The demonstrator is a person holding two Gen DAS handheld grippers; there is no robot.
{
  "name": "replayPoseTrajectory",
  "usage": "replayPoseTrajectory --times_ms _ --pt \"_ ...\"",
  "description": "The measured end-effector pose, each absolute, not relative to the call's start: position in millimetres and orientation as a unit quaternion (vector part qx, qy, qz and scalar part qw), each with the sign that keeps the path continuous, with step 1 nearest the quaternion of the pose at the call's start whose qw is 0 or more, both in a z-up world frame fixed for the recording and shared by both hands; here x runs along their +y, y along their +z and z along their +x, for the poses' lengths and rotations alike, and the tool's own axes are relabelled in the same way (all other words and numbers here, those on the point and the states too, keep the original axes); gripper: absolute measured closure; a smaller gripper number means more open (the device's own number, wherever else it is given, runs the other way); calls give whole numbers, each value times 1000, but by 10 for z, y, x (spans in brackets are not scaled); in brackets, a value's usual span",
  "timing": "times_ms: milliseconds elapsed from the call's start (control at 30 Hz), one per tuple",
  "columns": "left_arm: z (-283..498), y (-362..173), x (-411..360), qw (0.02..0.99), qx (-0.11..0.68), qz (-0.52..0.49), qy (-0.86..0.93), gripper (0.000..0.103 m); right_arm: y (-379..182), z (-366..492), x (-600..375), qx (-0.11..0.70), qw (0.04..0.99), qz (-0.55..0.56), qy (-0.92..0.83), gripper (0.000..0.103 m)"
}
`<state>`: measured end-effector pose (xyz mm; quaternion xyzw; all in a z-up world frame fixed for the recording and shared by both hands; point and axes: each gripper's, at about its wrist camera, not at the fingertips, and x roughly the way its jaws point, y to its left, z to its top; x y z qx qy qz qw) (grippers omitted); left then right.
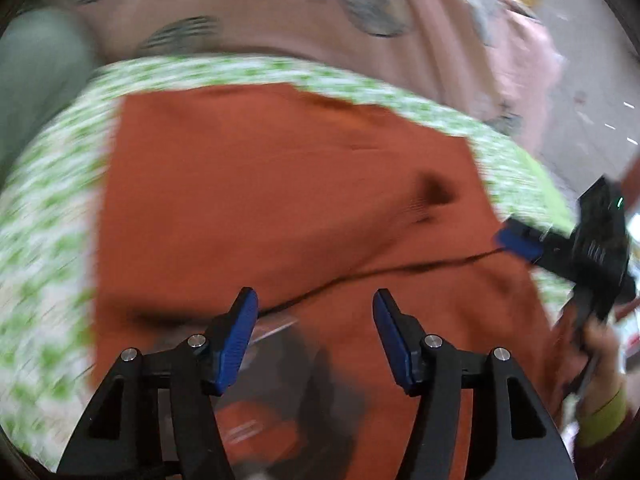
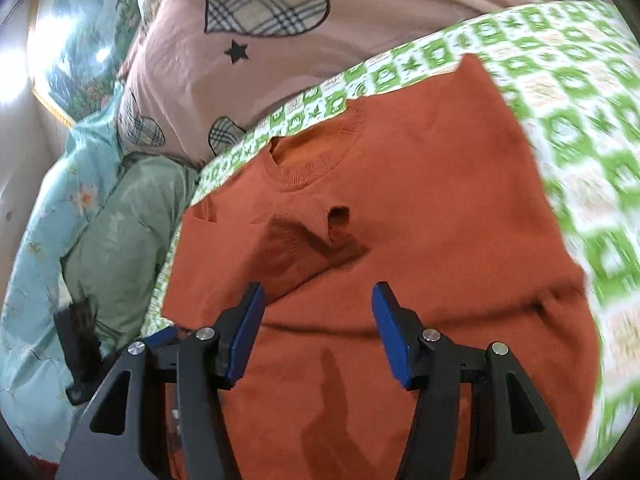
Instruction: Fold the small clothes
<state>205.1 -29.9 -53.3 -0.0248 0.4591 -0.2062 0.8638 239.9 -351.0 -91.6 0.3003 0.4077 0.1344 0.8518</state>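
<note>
A: Left wrist view is showing the left hand-held gripper (image 1: 315,312) standing wide over the orange sweater (image 1: 280,184), nothing between its blue pads. No cloth is hanging from it.

B: And the sweater is lying on the green-patterned bed cover (image 1: 52,216), filling the middle, with a fold line running across its near part.

A: Right wrist view is looking up the sweater (image 2: 400,220) toward its collar (image 2: 312,168) at the far side. The right hand-held gripper (image 2: 317,312) is standing wide too, empty above the cloth.

B: So, as I judge it, one fold is laid and both are between grips. A sleeve seems to be lying folded across the chest.

A: The next move is calling for a fresh pinch at the near hem on both sides, then carrying it toward the collar.

B: The pink blanket (image 2: 360,60) beyond is staying out of it.
</note>
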Motion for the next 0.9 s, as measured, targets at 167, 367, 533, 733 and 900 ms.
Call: replayPoseTrajectory --times_ms 167,367,533,733,900 --pt "2071 -837 393 865 486 -51 -117 45 -1035 2861 -3369 436 856 246 127 27" --pt "2334 -875 320 877 470 -8 -95 49 -1080 3211 -3159 443 859 208 148 58" --pt "2662 -866 260 882 466 -16 -70 53 -746 3122 -3309 419 855 257 163 94" --pt "2832 -760 443 894 446 -40 -31 53 -409 2787 -3917 385 859 320 112 94" --pt "2879 -894 624 885 460 -73 -4 55 -853 2858 -4097 456 815 351 68 91"
